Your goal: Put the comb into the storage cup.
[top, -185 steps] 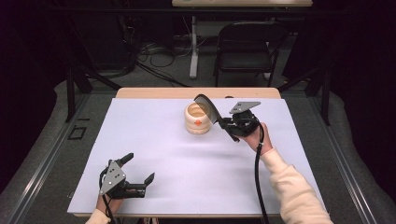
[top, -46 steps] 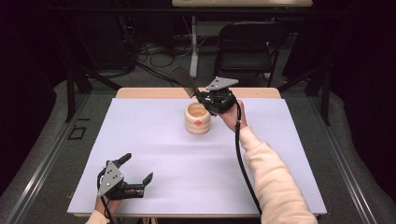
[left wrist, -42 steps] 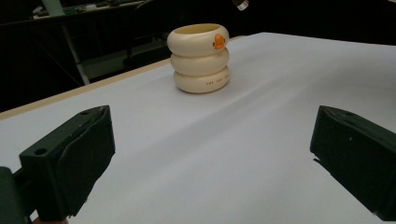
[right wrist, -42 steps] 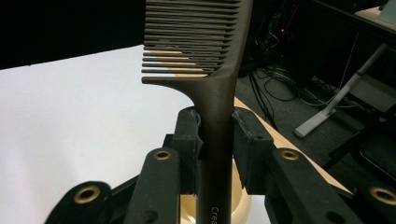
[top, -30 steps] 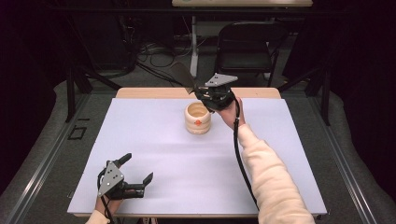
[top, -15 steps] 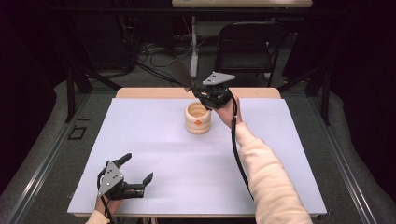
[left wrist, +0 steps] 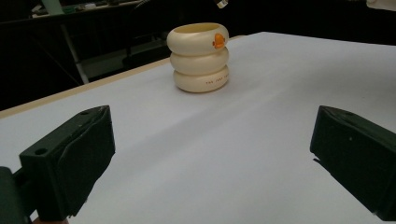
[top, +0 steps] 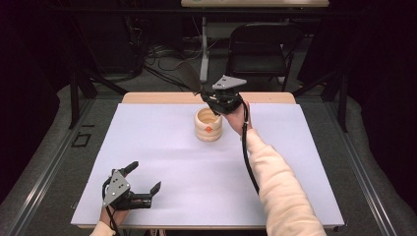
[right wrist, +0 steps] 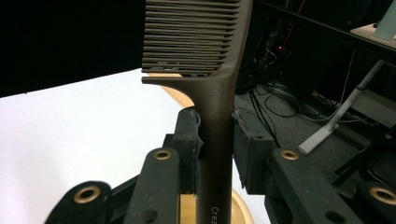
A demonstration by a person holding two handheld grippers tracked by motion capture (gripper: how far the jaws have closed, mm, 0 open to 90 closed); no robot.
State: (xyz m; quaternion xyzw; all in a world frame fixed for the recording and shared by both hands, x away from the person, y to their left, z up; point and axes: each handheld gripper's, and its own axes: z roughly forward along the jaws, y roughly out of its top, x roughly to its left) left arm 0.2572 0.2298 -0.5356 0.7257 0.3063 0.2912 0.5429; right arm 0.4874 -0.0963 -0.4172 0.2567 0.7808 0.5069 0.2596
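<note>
I held the right hand-held gripper (top: 212, 98) above the cream ringed holder (top: 208, 125), jaws clamped on the handle of a dark brown comb (right wrist: 219, 93). The comb's toothed end pointed up and away, its handle end over the holder's open mouth, presumably for insertion. My left hand-held gripper (top: 142, 184) rested on the white bench (top: 295, 162) well apart, jaws wide open, holding nothing.
</note>
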